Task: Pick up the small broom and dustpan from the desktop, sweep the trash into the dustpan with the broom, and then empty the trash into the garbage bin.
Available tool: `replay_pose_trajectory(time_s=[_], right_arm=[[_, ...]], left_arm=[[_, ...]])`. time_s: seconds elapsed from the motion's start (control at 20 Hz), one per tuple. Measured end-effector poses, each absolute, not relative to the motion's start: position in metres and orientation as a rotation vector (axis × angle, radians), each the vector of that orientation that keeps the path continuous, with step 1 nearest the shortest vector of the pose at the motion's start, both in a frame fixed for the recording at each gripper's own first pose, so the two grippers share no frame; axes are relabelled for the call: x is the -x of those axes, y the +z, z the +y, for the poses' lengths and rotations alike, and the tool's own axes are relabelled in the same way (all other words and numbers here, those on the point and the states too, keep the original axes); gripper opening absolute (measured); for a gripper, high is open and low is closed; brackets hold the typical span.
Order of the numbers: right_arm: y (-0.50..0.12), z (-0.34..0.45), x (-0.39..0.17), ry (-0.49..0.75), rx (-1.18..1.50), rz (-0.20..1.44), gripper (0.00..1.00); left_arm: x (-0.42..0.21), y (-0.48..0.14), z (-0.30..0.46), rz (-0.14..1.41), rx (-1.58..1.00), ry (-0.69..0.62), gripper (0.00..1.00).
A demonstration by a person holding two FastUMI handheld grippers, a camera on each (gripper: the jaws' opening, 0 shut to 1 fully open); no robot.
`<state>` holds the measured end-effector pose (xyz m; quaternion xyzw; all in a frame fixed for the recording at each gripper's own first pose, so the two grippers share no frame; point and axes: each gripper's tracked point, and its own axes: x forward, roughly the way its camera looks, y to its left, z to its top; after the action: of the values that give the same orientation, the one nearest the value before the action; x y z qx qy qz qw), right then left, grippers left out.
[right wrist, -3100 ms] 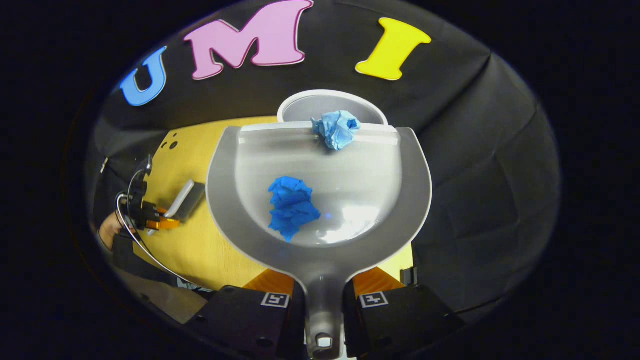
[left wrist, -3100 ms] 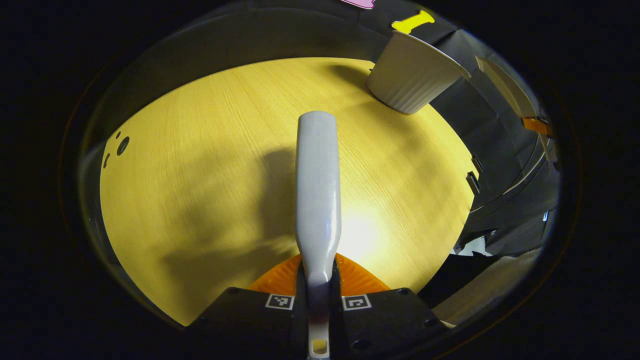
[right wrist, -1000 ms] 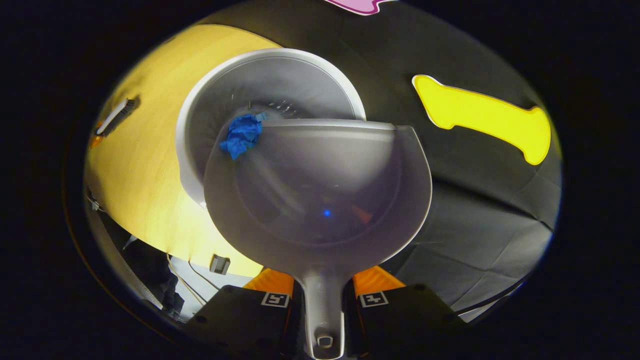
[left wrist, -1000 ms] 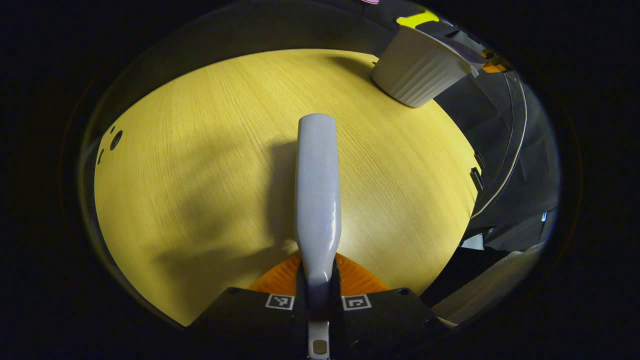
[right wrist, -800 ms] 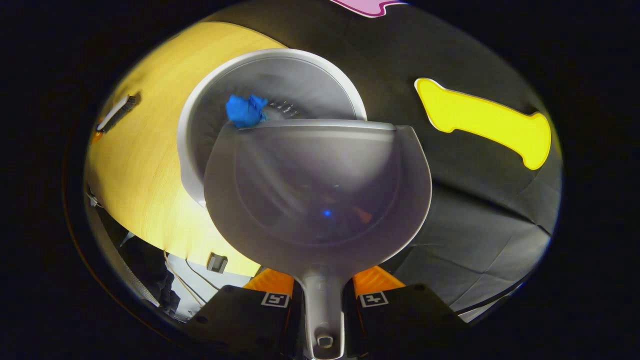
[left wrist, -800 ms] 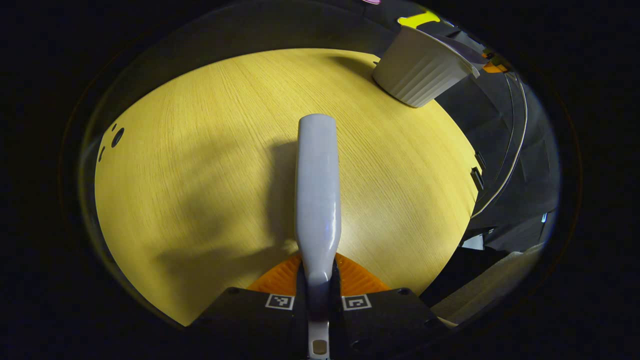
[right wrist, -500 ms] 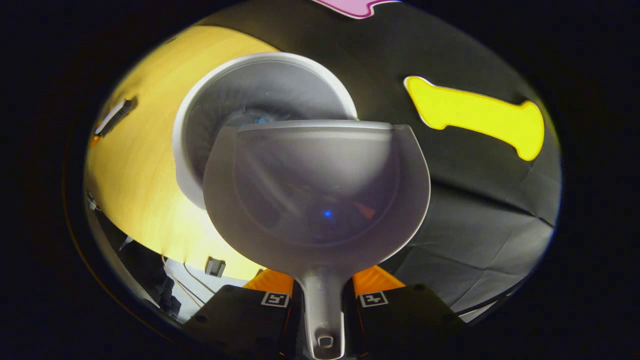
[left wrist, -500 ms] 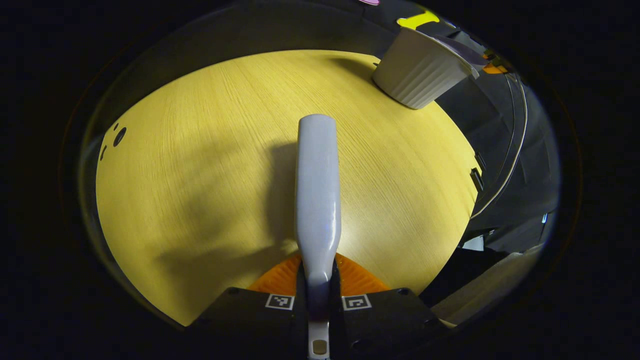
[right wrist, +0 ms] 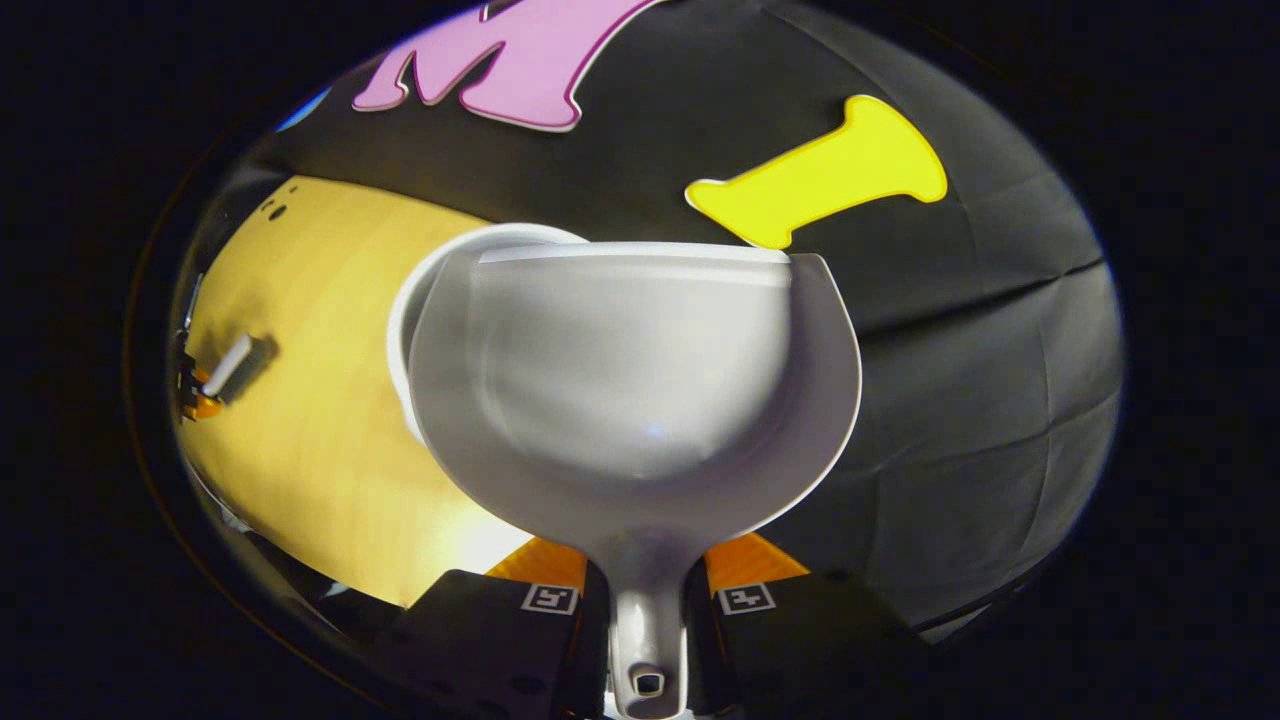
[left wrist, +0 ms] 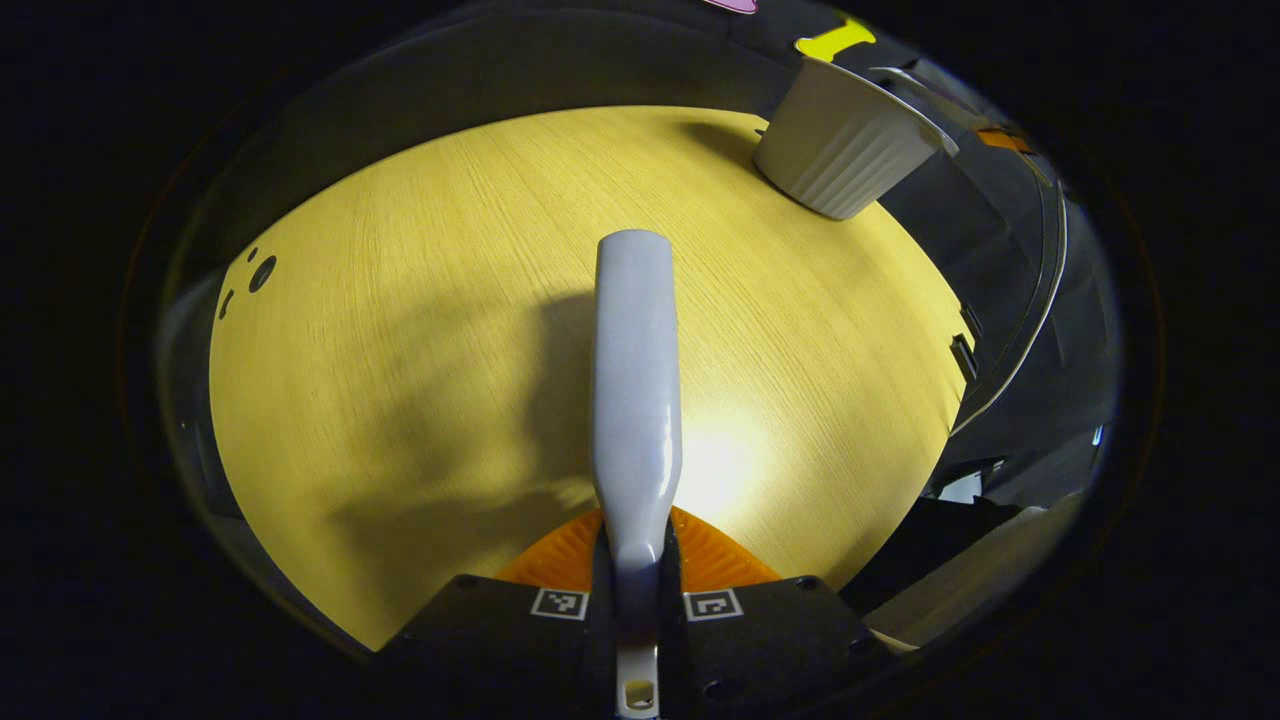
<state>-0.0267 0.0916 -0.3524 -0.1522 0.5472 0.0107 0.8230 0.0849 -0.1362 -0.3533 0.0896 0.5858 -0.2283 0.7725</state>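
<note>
In the left gripper view, the left gripper (left wrist: pixel 637 590) has its jaws clamped on the handle of the small broom (left wrist: pixel 636 400); the pale grey broom back runs straight ahead from the jaws over the yellow wood-grain bench (left wrist: pixel 420 330), casting a shadow to its left; the white ribbed garbage bin (left wrist: pixel 845 145) stands near the bench's far right edge, well apart from the broom.

In the right gripper view, the right gripper (right wrist: pixel 645 600) has its jaws clamped on the handle of the grey dustpan (right wrist: pixel 640 380); the pan's scoop shows bare inside, with no trash in it; its front lip lies over the garbage bin (right wrist: pixel 425 290), whose white rim curves out from behind the pan's left side; far off at the left, the broom (right wrist: pixel 235 365) and the left gripper (right wrist: pixel 192 395) sit low over the bench (right wrist: pixel 320 420).
</note>
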Motion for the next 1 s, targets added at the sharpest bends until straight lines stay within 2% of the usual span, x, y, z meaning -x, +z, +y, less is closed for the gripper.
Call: replay_pose_trajectory(time_s=[0.3,0.5,1.0], right_arm=[[-0.324,0.12,0.051,0.069,0.28,1.045,0.36],[-0.331,0.168,0.077,0.137,0.258,1.028,0.36],[-0.456,0.326,0.164,0.361,0.15,1.164,0.35]], left_arm=[[-0.085,-0.353,-0.136,1.264,-0.23,-0.495,0.2],[-0.085,-0.353,-0.136,1.268,-0.223,-0.488,0.2],[-0.084,-0.348,-0.142,1.27,-0.19,-0.415,0.2]])
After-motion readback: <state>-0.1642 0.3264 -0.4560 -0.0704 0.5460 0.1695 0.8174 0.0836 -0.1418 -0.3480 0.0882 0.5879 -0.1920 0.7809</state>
